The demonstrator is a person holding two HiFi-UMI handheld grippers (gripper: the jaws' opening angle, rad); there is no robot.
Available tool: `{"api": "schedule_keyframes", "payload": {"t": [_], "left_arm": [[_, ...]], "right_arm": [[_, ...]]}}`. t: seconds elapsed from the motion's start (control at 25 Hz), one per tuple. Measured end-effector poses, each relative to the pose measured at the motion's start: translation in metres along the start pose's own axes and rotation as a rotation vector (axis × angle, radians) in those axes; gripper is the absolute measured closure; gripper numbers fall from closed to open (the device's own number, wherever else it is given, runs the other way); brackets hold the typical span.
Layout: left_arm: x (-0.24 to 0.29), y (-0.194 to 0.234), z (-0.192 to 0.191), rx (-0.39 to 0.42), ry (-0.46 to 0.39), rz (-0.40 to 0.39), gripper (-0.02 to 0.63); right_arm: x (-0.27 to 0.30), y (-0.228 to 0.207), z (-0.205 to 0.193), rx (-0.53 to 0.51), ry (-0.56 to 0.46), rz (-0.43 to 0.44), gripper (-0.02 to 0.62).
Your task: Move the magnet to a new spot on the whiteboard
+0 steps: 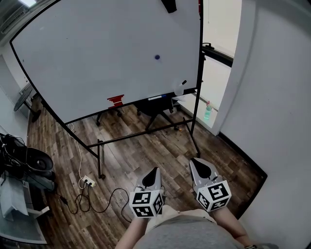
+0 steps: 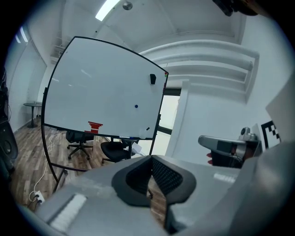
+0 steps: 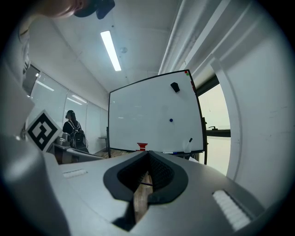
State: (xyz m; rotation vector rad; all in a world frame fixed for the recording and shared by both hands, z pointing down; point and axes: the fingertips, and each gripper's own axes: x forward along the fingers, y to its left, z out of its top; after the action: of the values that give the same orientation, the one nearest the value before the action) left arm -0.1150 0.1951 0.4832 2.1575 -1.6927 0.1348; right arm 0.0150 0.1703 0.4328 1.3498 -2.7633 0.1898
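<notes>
A small blue magnet sticks on the right half of a large whiteboard that stands on a black frame well ahead of me. The left gripper view also shows the magnet, and so does the right gripper view. My left gripper and right gripper are held side by side low in the head view, far short of the board. The jaws of the left gripper meet at the tips with nothing between them. The right gripper is shut and empty too.
A red block and a white cup sit at the board's lower edge, and a black piece hangs near its top. Behind it is a black office chair. A power strip with cables lies on the wood floor. A white wall stands close on the right.
</notes>
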Motion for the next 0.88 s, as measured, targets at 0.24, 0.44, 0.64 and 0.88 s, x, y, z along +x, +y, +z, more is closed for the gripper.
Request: {"api": "schedule_keyframes", "payload": {"t": [0.24, 0.44, 0.64, 0.88], "left_arm": [[-0.001, -0.014, -0.005, -0.001, 0.008, -0.004, 0.603], [0.004, -0.011, -0.004, -0.004, 0.01, 0.008, 0.601], [0.02, -0.002, -0.003, -0.005, 0.017, 0.011, 0.603], [0.053, 0.005, 0.009, -0.008, 0.017, -0.005, 0.603]], "right_arm": [[-0.008, -0.005, -0.003, 0.011, 0.0, -0.002, 0.594], [0.0, -0.006, -0.005, 0.004, 0.008, 0.007, 0.595], [0.014, -0.014, -0.01, 0.006, 0.023, -0.007, 0.594], [0.041, -0.036, -0.01, 0.001, 0.045, -0.04, 0.594]]}}
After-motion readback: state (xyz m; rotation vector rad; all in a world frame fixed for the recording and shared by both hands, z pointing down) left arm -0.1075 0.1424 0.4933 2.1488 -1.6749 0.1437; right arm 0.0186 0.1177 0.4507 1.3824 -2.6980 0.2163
